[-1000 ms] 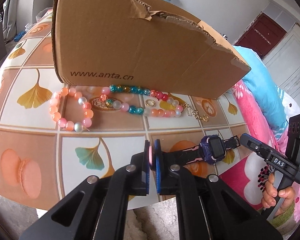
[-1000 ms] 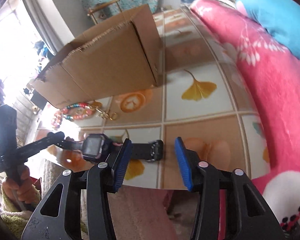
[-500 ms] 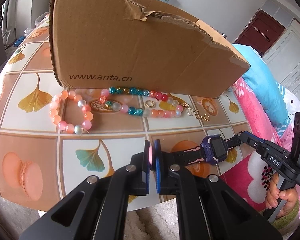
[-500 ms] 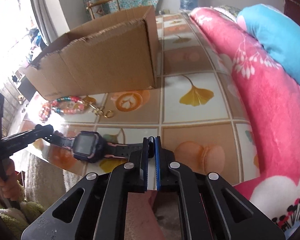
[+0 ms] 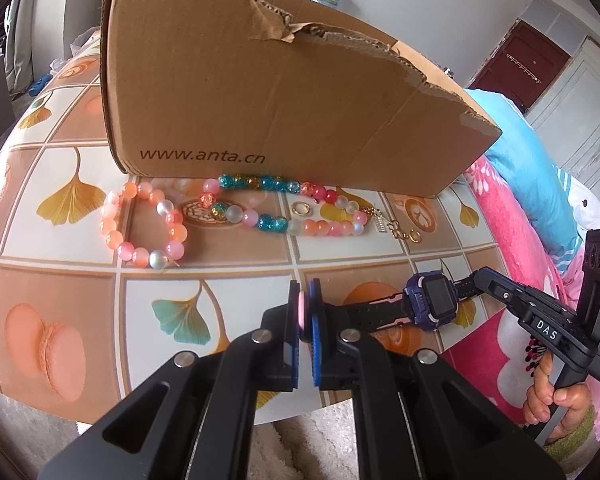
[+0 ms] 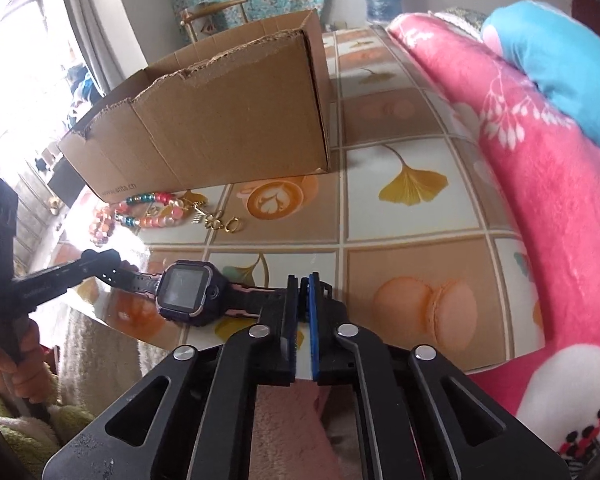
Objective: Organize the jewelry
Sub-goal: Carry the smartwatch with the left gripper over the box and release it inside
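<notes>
A purple and black smartwatch (image 5: 434, 304) hangs stretched between both grippers near the table's front edge. My left gripper (image 5: 304, 304) is shut on one strap end, and the strap's pink edge shows between the blue pads. My right gripper (image 6: 303, 292) is shut on the other strap end, with the watch (image 6: 186, 294) just to its left. Each wrist view also shows the other gripper pinching the far strap: the right gripper (image 5: 482, 278), the left gripper (image 6: 108, 260). A pink-orange bead bracelet (image 5: 140, 224) and a multicoloured bead bracelet (image 5: 284, 204) lie before the cardboard box (image 5: 280, 100).
A gold ring (image 5: 301, 209) and a gold chain with clasp (image 5: 396, 230) lie beside the beads. The open box (image 6: 220, 120) has torn edges. A pink flowered blanket (image 6: 560, 208) and a blue pillow (image 6: 560, 72) border the patterned tabletop (image 5: 72, 320) on the right.
My right gripper's jaws have shut on the free strap end, so the watch is now held at both ends. The left gripper has kept its grip and place.
</notes>
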Demonstrator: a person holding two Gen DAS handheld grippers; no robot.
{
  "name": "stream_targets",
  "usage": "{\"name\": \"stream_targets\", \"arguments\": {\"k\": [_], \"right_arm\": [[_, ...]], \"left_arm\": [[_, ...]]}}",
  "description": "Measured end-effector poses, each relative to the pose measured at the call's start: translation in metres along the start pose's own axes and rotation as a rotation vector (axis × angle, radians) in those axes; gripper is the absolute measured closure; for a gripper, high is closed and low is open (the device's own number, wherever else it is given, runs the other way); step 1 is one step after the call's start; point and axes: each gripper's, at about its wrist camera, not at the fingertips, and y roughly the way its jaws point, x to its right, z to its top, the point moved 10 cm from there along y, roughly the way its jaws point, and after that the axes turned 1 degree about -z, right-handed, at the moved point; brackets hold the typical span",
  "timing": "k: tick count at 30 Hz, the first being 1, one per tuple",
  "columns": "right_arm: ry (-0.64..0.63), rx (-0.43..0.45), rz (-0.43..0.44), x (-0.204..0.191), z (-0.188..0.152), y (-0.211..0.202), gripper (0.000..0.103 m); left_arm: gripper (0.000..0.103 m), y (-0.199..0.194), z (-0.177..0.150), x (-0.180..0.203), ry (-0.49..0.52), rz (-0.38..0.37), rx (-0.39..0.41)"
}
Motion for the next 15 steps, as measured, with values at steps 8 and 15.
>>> {"name": "stream_targets", "arguments": {"k": [8,15], "right_arm": [[-0.023,0.087,0.001,-0.003,0.01,-0.029,0.103],[-0.09,0.247,0.066,-0.031,0.055,-0.084,0.103]], "left_arm": [[0.1,-0.027,0.01,0.024,0.081,-0.013,0.096],[0.1,-0.085,0.044,0.053,0.168,-0.026,0.223]]}}
